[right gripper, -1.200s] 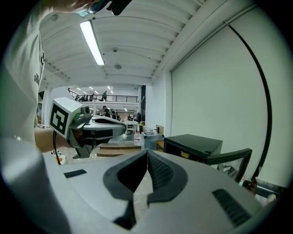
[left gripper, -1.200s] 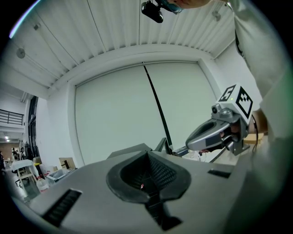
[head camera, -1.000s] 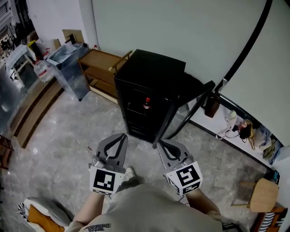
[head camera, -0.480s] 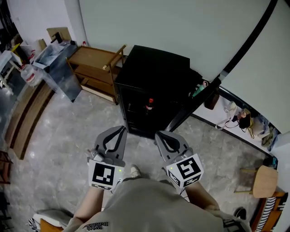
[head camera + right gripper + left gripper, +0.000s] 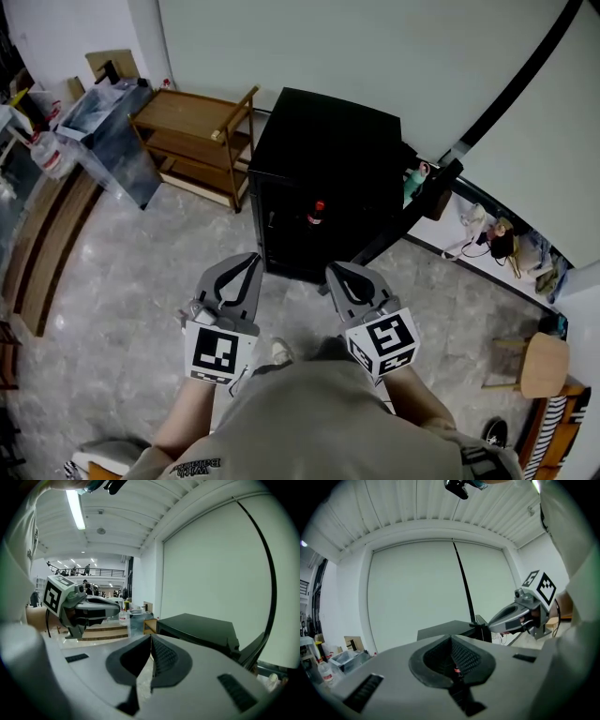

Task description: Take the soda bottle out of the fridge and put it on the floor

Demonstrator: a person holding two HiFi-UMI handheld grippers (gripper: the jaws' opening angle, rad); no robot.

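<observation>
Fingers of the left gripper (image 5: 451,639): tips pressed together, nothing clamped. Only a thin slit is left behind the tips. Fingers of the right gripper (image 5: 151,637): same, tips met, nothing between them (pale floor (image 5: 122,262) shows through the slit).

Soda bottle (image 5: 317,213): inside the black fridge (image 5: 328,141), up on a shelf at the front face, upright. It is well apart from both grippers, which are side by side near the person's body, tips aimed at the fridge.

View differences:
- Head view: the only one with both grippers, fridge and bottle together. Also a wooden cart (image 5: 187,122) just left of the fridge and a wooden stool (image 5: 539,366) far right.
- Left gripper view: a small red bit of the bottle shows through the slit, with the dark fridge behind. The right gripper is out to the right.
- Right gripper view: fridge top and side only. The left gripper is at the left, in front of a lit hall.

Hard to make out:
- Only the bottle's red part reads; the rest merges with the dark interior.
- A dark panel slants out from the fridge's right side (the door?). I cannot tell.
- The person's legs are hidden under the torso; one shoe (image 5: 278,352) peeks out between the grippers.
</observation>
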